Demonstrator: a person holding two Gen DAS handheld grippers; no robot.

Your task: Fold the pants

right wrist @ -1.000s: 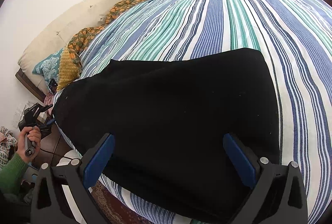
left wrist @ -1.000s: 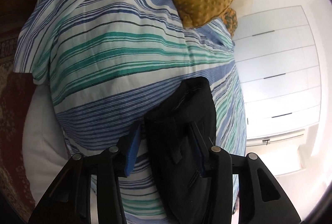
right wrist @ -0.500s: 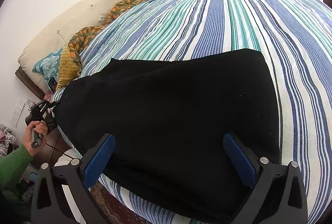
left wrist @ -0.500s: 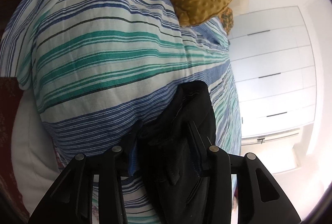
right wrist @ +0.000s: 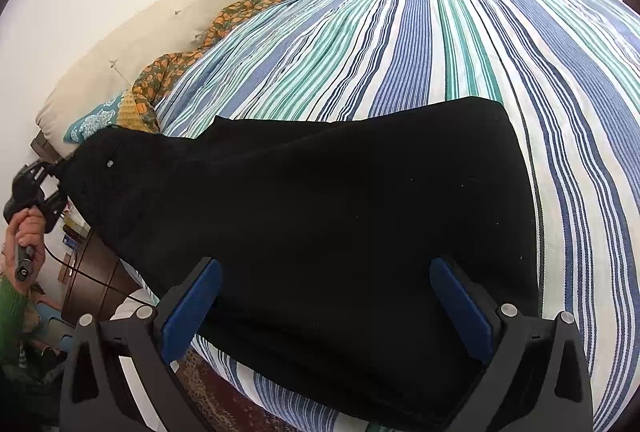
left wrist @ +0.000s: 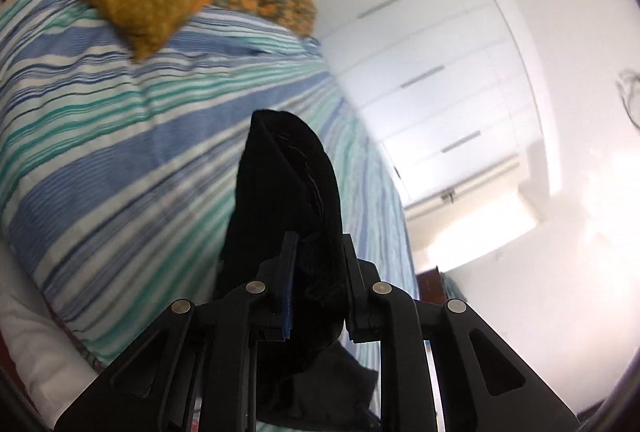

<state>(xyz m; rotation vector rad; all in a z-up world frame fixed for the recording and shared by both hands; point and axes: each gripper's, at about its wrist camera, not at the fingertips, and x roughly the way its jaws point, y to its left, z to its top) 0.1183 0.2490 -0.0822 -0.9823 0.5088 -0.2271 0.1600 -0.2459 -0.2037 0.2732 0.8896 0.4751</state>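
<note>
Across the striped bed (right wrist: pixel 460 44), black pants (right wrist: pixel 320 216) stretch lengthwise toward the left gripper (left wrist: pixel 318 264).

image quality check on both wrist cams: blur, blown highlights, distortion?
Left wrist view: motion blur smears the striped bedspread and wardrobe; the window side at right is blown out; the left tongs and black pants stay fairly sharp. Right wrist view: sharp and evenly lit, strong fisheye bowing of the stripes; the pants show almost no detail.
</note>
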